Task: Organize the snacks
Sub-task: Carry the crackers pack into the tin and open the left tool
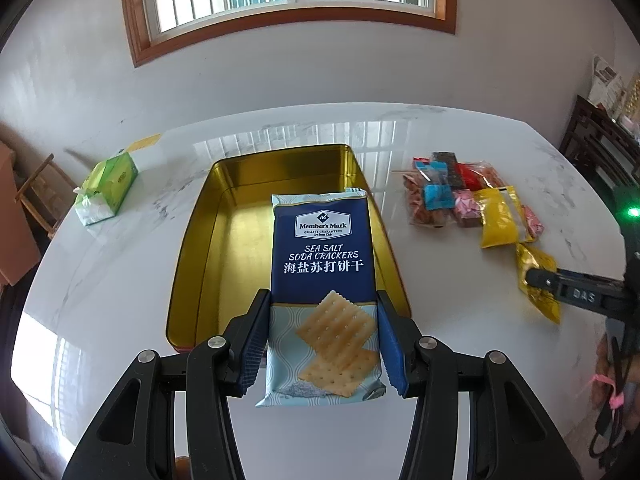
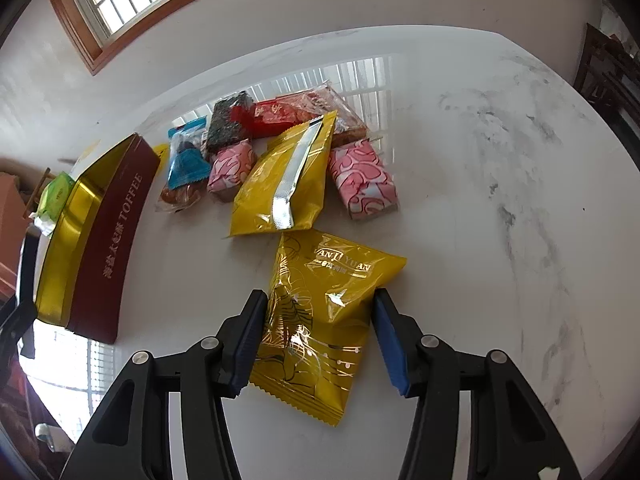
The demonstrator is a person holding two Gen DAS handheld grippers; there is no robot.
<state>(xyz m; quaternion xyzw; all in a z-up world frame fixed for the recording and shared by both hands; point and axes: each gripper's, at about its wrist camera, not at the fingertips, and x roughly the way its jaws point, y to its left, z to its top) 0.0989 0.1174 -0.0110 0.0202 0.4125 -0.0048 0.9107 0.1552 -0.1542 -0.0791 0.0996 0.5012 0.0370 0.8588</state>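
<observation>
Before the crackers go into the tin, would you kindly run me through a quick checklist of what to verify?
1. Left gripper fingers clamp the cracker pack on both sides: ok.
2. Pack is over the gold tin: ok.
3. Tin is open, with bare floor showing for the pack: ok.
4. Right gripper fingers press the gold snack pouch: ok on the left side; contact on the right cannot tell.
5. Right gripper stays clear of the tin: ok, it is off to the side by the snack pile.
6. Pouch lifted off the table: cannot tell.
</observation>
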